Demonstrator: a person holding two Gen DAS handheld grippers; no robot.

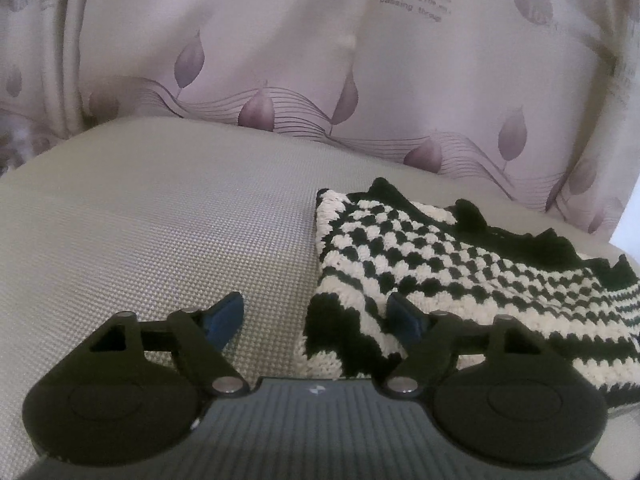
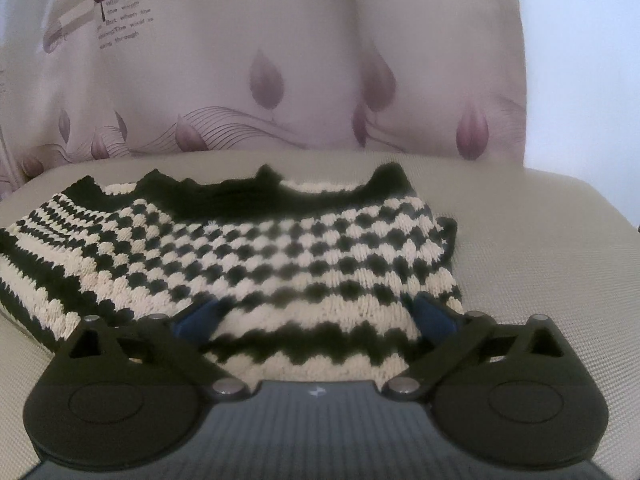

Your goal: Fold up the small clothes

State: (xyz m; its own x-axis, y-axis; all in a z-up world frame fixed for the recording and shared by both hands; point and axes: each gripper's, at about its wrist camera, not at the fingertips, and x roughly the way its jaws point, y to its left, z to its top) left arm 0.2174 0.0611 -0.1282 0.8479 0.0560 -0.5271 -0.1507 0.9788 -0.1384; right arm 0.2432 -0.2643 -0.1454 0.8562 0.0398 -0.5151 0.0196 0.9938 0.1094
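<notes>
A pale curtain (image 1: 280,40) printed with mauve leaves, thin wavy lines and some small text hangs across the far side of both views, beyond each gripper. Below it and nearer, a beige woven surface (image 1: 160,220) stretches out under the grippers; its far edge meets the curtain.

On that surface lies a small knitted garment (image 2: 272,248) in black and cream, checkered over most of its body, striped toward the near hem, with a black edge on its far side. It lies flat, directly ahead of the right gripper (image 2: 316,312) and partly between its fingers. From the left gripper (image 1: 316,316) the same garment (image 1: 440,264) sits ahead and to the right, its left edge running roughly along the gripper's midline.

The left gripper's jaws stand wide apart and hold nothing; one blue fingertip (image 1: 226,314) sits over bare surface, the other over the garment's near corner. The right gripper's jaws are likewise spread wide, both blue fingertips (image 2: 200,314) over the garment's near striped part, with no fabric clamped.
</notes>
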